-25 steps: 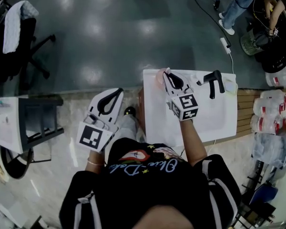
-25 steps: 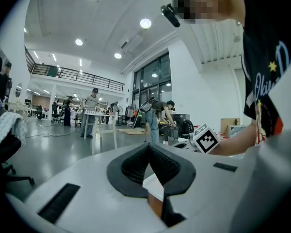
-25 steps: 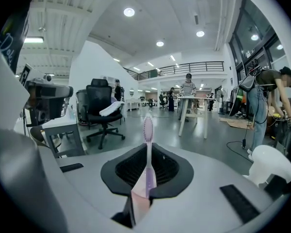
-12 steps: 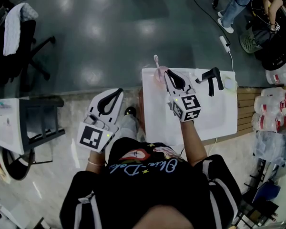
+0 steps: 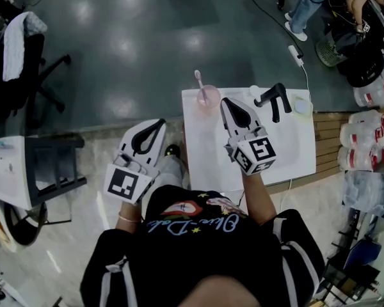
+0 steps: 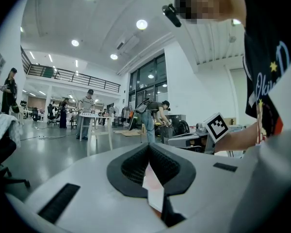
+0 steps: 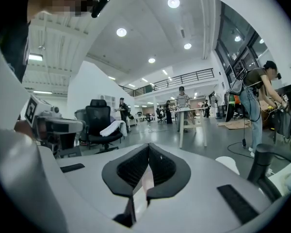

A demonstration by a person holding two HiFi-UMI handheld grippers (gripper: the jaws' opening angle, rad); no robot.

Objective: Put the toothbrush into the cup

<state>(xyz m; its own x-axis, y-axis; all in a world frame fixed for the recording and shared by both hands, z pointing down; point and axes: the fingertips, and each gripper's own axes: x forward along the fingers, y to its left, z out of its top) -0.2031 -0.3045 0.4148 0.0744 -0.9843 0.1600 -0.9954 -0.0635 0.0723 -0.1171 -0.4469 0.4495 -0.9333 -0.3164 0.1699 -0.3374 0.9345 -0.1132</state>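
The task looks done, or all but done: in the head view the toothbrush (image 5: 200, 84) stands in the pink cup (image 5: 208, 98), handle down inside and bristle end sticking up and leaning away from the person, out over the rim. The cup sits upright at the far left corner of the white tabletop (image 5: 288, 146), with a black tap (image 5: 273, 98) off to its right along the same far edge. Neither gripper has hold of anything. The right gripper (image 5: 224, 102) hovers just to the right of the cup and nearer the person, apart from both cup and brush; its own view shows its fingers (image 7: 160, 166) pressed together at the tips with nothing between them. The left gripper (image 5: 161, 122) hangs well to the left of the cup, off the tabletop and over the floor, and its own view likewise shows its fingers (image 6: 162, 166) meeting with nothing in their grip. Judging from how things lie, the placing step is finished. The brush seems to rest by itself against the cup's rim, and the cup does not look tipped. What may be left is only to draw the right gripper clear of the cup without knocking it, since it is the one thing near enough to upset the brush.
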